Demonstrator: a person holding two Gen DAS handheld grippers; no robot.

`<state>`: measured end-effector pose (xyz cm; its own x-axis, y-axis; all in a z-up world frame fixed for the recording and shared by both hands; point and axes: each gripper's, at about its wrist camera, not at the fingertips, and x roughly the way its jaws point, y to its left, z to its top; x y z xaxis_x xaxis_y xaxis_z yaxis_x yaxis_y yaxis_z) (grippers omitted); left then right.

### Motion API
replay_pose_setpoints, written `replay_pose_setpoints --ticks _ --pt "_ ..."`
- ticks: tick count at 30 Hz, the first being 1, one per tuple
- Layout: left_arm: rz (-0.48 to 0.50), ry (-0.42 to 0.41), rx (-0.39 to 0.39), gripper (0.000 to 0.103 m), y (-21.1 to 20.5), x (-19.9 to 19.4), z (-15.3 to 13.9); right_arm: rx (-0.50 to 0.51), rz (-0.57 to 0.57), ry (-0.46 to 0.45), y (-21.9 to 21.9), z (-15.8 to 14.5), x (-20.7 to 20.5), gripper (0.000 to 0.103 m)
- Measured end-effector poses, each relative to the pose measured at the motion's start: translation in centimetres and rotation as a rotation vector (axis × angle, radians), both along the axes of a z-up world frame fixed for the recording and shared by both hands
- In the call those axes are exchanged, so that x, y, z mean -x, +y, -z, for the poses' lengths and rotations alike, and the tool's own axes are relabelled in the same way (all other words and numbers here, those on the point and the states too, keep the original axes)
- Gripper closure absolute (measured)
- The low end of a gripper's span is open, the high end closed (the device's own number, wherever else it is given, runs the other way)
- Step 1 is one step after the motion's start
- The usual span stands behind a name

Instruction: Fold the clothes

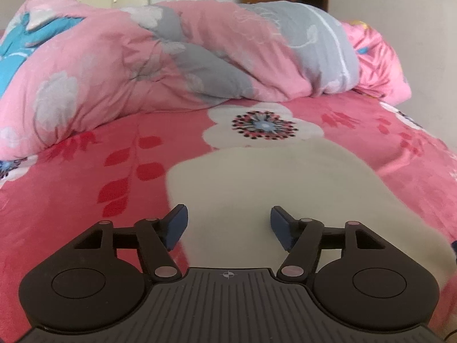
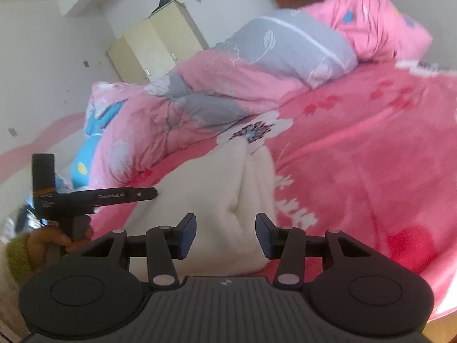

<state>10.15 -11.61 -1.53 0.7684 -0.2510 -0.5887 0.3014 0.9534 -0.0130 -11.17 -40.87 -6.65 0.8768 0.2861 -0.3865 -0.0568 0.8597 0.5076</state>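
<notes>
A cream, fluffy garment [image 1: 257,177] lies on the pink flowered bedsheet [image 1: 71,200]. My left gripper [image 1: 229,224] hovers over its near part with the blue pads wide apart and nothing pinched between them. In the right wrist view the same garment [image 2: 217,177] shows as a folded bundle with a crease down its middle. My right gripper [image 2: 226,230] is open just above the bundle's near end, its pads clear of the cloth. The left gripper [image 2: 148,193] appears there side-on at the garment's left edge, held by a hand [image 2: 65,240].
A bunched pink and grey quilt [image 1: 160,65] fills the back of the bed, with a pink pillow [image 1: 377,65] at its right end. A cream wardrobe [image 2: 154,45] stands against the far wall. The bed's edge [image 2: 445,305] curves away at the lower right.
</notes>
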Motion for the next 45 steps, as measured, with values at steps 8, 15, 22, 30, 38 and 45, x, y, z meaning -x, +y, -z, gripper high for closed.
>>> replay_pose_setpoints --ticks 8,15,22,30,38,45 --pt "-0.079 0.041 0.073 0.036 1.5 -0.6 0.4 -0.141 -0.001 0.009 -3.4 0.7 -4.0 0.061" --pt "-0.088 0.066 0.128 0.032 2.2 -0.9 1.1 -0.119 -0.086 0.099 -3.5 2.0 -7.4 0.084" --pt "-0.076 0.094 0.160 0.031 2.7 -1.6 1.1 -0.125 -0.126 0.119 -3.7 1.9 -7.9 0.086" --pt "-0.077 0.130 0.217 0.030 3.4 -2.1 1.5 -0.189 -0.133 0.176 -4.5 2.1 -9.0 0.083" --pt "-0.074 0.129 0.231 0.029 3.6 -2.1 1.7 -0.454 -0.171 0.232 -7.0 3.5 -10.2 0.076" --pt "-0.070 0.132 0.250 0.029 3.8 -2.3 1.9 -0.547 -0.233 0.242 -7.2 3.5 -11.7 0.060"
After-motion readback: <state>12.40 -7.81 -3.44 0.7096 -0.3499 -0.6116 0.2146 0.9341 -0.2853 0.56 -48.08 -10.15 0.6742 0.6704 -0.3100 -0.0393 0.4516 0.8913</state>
